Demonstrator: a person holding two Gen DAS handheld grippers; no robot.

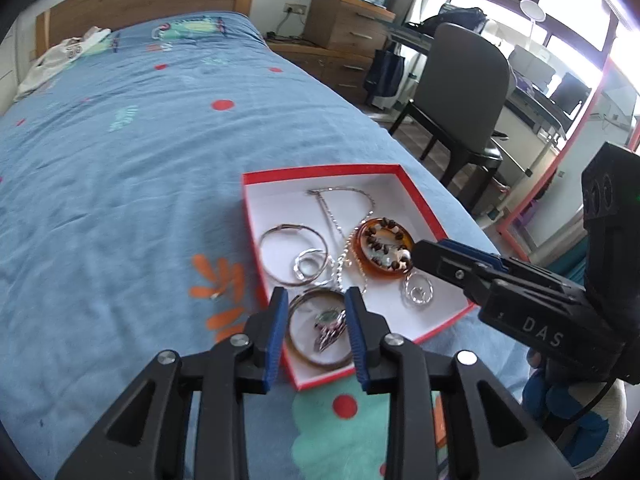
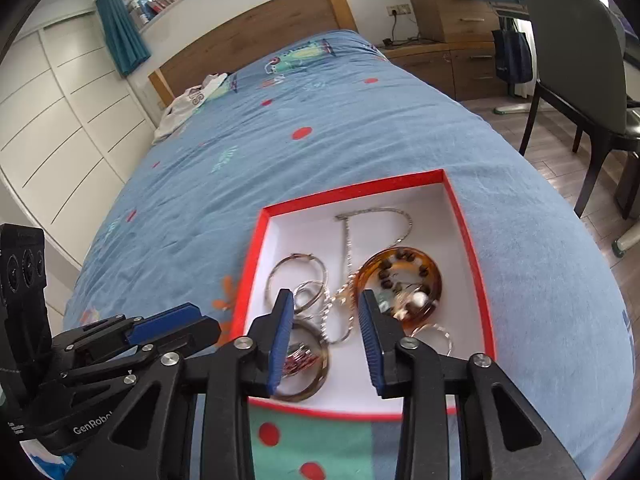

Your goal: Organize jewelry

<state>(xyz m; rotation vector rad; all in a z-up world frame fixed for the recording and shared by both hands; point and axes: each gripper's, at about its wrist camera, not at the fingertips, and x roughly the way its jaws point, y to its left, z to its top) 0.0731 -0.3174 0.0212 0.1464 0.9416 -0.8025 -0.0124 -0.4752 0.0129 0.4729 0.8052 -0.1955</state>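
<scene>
Bedroom scene: a bed (image 2: pixel 360 128) with a blue patterned cover fills both views, with a wooden headboard at 12 o'clock and a grey chair (image 1: pixel 464 80) at 2 o'clock.

On the cover lies an open red box (image 2: pixel 466 224) with a white inside. All the jewelry visible sits in it: a silver chain (image 2: pixel 348 240) toward 12 o'clock, a large thin hoop (image 1: pixel 294 254) at 9 o'clock, an amber bangle (image 2: pixel 434 276) with a bead bracelet (image 1: pixel 382 236) lying inside it at 3 o'clock, and a brown bangle (image 1: pixel 316 362) with a watch (image 1: pixel 330 326) in its ring at 6 o'clock.

The left gripper (image 1: pixel 316 304) hovers over the near corner of the box, its jaws spread and empty, framing the watch. The right gripper (image 2: pixel 326 312) hovers over the middle of the box, jaws also spread and holding nothing; whether they touch anything below cannot be told.

Judging by this, the sorting is well along or nearly finished. Any next pick calls for lowering one pair of jaws around a single piece without snagging the chain.
</scene>
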